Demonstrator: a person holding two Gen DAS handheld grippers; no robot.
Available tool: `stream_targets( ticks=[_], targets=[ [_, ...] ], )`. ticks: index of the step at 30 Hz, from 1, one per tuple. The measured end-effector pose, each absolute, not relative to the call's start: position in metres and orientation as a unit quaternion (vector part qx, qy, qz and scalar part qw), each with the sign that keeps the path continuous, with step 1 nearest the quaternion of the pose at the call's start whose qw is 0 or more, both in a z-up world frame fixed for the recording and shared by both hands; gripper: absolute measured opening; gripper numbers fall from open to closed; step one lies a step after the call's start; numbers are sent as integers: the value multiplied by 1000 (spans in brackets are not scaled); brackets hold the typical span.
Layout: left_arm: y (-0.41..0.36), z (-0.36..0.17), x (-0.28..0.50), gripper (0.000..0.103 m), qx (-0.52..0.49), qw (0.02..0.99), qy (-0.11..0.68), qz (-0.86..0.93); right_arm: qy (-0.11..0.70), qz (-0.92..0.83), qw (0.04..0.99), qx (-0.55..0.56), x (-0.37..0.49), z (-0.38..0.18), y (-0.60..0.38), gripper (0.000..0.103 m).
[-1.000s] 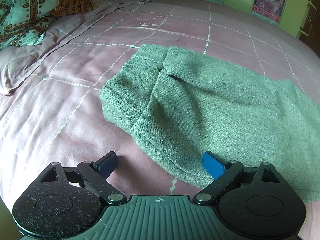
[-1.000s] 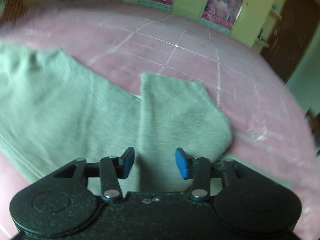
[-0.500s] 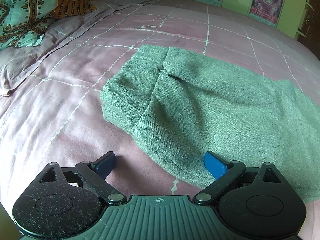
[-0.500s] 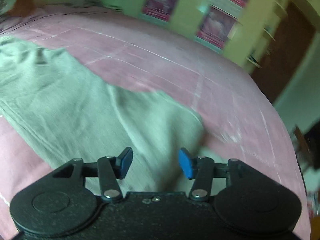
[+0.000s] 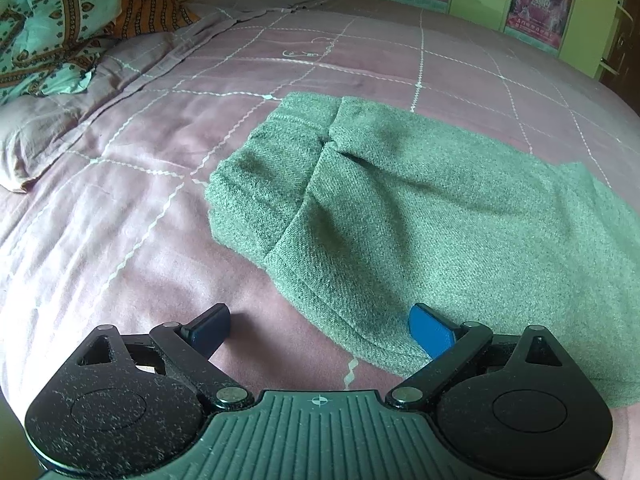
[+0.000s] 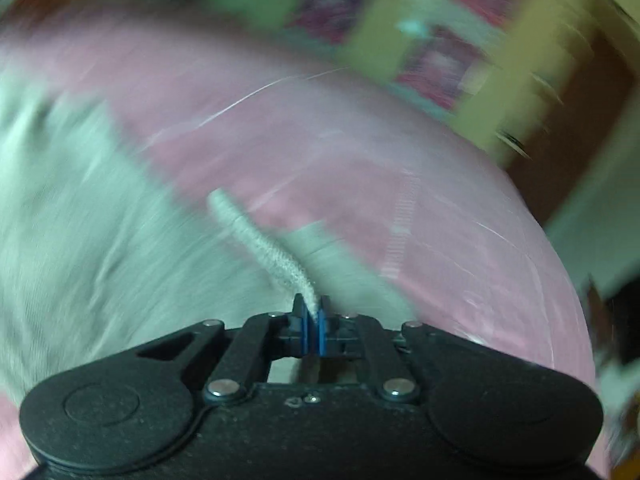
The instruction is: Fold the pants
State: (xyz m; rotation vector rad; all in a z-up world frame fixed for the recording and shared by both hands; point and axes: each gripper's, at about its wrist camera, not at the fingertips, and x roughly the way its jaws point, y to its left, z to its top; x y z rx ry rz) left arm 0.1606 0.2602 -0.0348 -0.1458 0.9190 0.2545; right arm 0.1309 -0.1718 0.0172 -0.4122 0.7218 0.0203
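Right wrist view: right gripper (image 6: 313, 322) is pinching a thin ridge of the green pants (image 6: 100, 240), pads fully closed on the fabric, and the pinched edge is standing up off the pink bedspread (image 6: 400, 184) toward the far left. Frame is heavily blurred, so which hem or corner it is, I can't tell; looks like a leg end.

Left wrist view: left gripper (image 5: 320, 330) is sitting with jaws spread wide, nothing between them, the left pad over bare bedspread (image 5: 140, 240) and the right pad over the near edge of the pants (image 5: 420, 220). Not gripping.

Pants are lying flat mid-bed, waistband end at the left with one layer already overlapping another there, so the legs are probably stacked lengthwise. Patterned pillows (image 5: 60, 20) are sitting far left, well apart.

Progress estimate: early-to-mid. Done: pants laid out, apparently halved lengthwise, one end grabbed. Left: carrying that end over toward the waistband, laying it down, likely another fold, then smoothing.
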Motion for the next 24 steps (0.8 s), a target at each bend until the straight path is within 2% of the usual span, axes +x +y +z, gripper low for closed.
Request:
stream_targets(
  ticks=[6, 8, 12, 15, 17, 19, 24],
  targets=[
    [256, -32, 159, 96, -51, 887, 442, 123, 276, -114, 954, 42, 54, 71, -281, 4],
    [255, -32, 160, 96, -48, 886, 444, 123, 274, -135, 945, 118, 28, 61, -314, 4],
    [253, -30, 163, 96, -36, 883, 451, 124, 326, -149, 893, 272, 12, 4, -369, 6],
    [252, -30, 165, 96, -34, 882, 454, 125, 325, -146, 879, 316, 1, -14, -381, 8],
    [252, -31, 165, 96, -36, 881, 454, 127, 314, -148, 875, 337, -4, -16, -387, 14],
    [251, -30, 165, 96, -35, 881, 454, 128, 312, -157, 872, 343, -3, -18, -391, 6],
    [250, -24, 164, 96, -28, 883, 449, 132, 322, -169, 877, 314, -3, -21, -389, 5]
  ],
)
